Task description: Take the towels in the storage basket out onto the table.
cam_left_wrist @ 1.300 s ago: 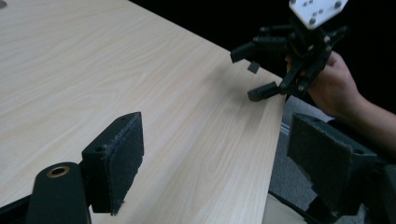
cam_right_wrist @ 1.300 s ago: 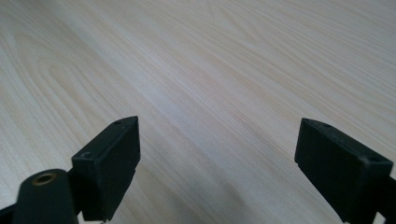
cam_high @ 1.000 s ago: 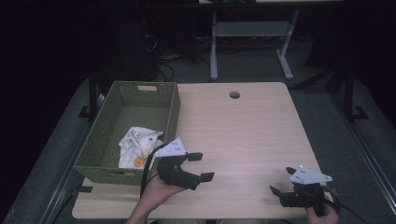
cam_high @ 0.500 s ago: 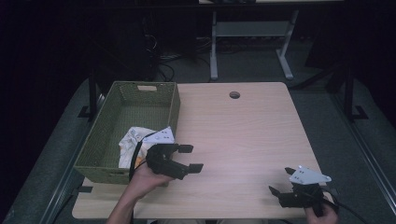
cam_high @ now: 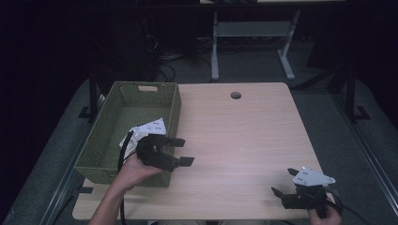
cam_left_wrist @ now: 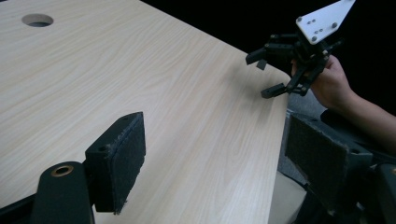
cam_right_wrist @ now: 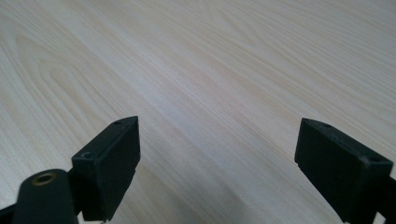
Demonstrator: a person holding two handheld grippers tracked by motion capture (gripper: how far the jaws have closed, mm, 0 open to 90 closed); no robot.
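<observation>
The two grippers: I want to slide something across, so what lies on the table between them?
Nothing: in the high view, only bare wood of the table lies between the left gripper and the right gripper. The left gripper view agrees.

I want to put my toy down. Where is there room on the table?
Room lies across the table, between the basket, the hole and the right gripper. It's crowded by the left gripper at the basket's near corner.

Green woven basket [cam_high: 171, 110] on wooden table [cam_high: 244, 136] left edge; cable hole [cam_high: 235, 95] far side.
</observation>
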